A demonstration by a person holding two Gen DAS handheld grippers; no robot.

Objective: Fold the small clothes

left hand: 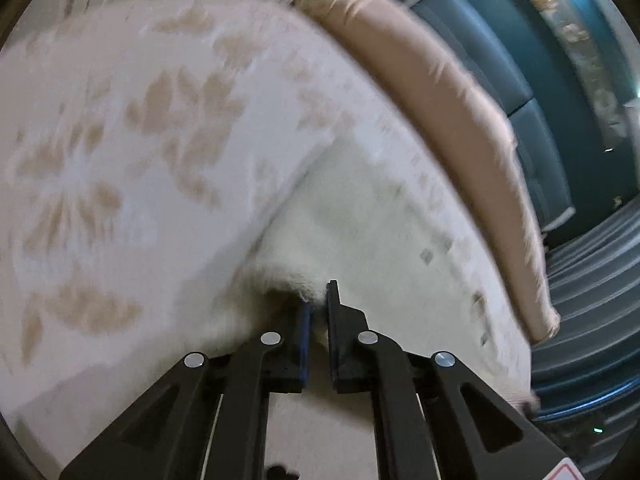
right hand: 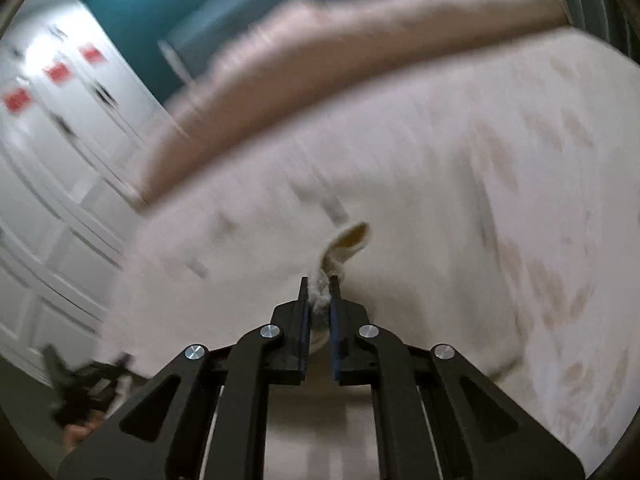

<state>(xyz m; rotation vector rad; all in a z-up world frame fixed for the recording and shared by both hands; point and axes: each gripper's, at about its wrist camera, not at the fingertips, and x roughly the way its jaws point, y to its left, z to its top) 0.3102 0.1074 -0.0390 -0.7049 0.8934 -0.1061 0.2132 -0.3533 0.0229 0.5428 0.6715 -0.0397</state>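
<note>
The left gripper [left hand: 318, 300] pinches the fuzzy edge of a small cream-white fleece garment [left hand: 360, 216], jaws nearly closed on the cloth. The right gripper [right hand: 319, 286] likewise clamps a bunched edge of the same garment [right hand: 344, 240], which hangs between them above a cream bedspread with beige leaf print [left hand: 120, 140]. A tan bolster pillow [left hand: 440, 92] lies along the far edge. Both views are motion-blurred. To fold well, I'd keep both pinched edges level and taut, then lower them evenly.
</note>
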